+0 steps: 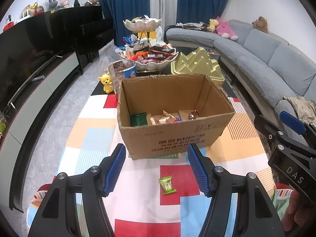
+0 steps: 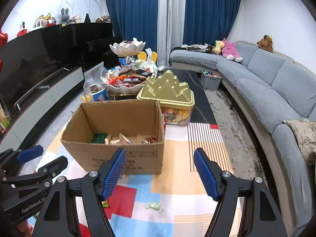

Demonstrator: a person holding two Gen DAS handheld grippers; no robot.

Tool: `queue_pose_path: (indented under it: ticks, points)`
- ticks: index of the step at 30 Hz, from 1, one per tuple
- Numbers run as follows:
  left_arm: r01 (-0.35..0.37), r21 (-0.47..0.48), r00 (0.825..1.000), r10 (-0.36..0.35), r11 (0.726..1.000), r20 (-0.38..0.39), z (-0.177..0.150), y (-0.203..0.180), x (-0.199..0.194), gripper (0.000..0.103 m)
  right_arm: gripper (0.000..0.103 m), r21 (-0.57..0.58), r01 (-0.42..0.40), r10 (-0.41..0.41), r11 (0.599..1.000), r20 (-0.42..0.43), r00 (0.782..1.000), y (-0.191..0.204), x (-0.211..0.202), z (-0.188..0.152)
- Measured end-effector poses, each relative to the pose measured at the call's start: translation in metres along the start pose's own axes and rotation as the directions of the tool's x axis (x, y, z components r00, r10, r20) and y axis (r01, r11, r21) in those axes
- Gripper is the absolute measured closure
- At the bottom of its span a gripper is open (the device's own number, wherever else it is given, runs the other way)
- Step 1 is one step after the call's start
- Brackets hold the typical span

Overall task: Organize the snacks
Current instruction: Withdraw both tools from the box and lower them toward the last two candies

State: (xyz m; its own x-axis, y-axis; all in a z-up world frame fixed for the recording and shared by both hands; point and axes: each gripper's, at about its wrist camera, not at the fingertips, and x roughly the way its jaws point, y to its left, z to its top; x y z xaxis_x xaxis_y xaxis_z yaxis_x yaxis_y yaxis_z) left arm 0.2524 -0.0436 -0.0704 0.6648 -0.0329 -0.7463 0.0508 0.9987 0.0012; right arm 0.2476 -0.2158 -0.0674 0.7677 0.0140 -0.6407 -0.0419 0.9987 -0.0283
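Note:
An open cardboard box [image 1: 177,138] [image 2: 126,158] stands on the patterned cloth and holds several wrapped snacks. A green wrapped snack [image 1: 167,184] lies on the cloth in front of the box, between the fingers of my open, empty left gripper [image 1: 157,169]. A pale green twist-wrapped candy [image 2: 154,206] lies on the cloth below my open, empty right gripper [image 2: 160,174]. The right gripper also shows at the right edge of the left wrist view [image 1: 286,138]. The left gripper shows at the left edge of the right wrist view [image 2: 35,164].
Behind the box stand a two-tier shell-shaped bowl stand [image 1: 156,63] [image 2: 126,85] heaped with snacks, a gold mountain-shaped tin [image 1: 197,63] [image 2: 167,90], a tub of snacks [image 1: 123,71] and a yellow bear figure [image 1: 105,82]. A grey sofa [image 2: 266,83] runs along the right, a TV cabinet [image 1: 39,90] along the left.

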Motion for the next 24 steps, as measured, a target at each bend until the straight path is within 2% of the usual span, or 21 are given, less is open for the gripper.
queue_pose_path:
  ticks: [24]
  points:
    - [-0.021,-0.018,0.998,0.019,1.000,-0.065,-0.043,-0.011,0.038,0.039,0.031,-0.019,-0.001,-0.001,1.000,-0.087,0.996,-0.002,0.021,-0.055]
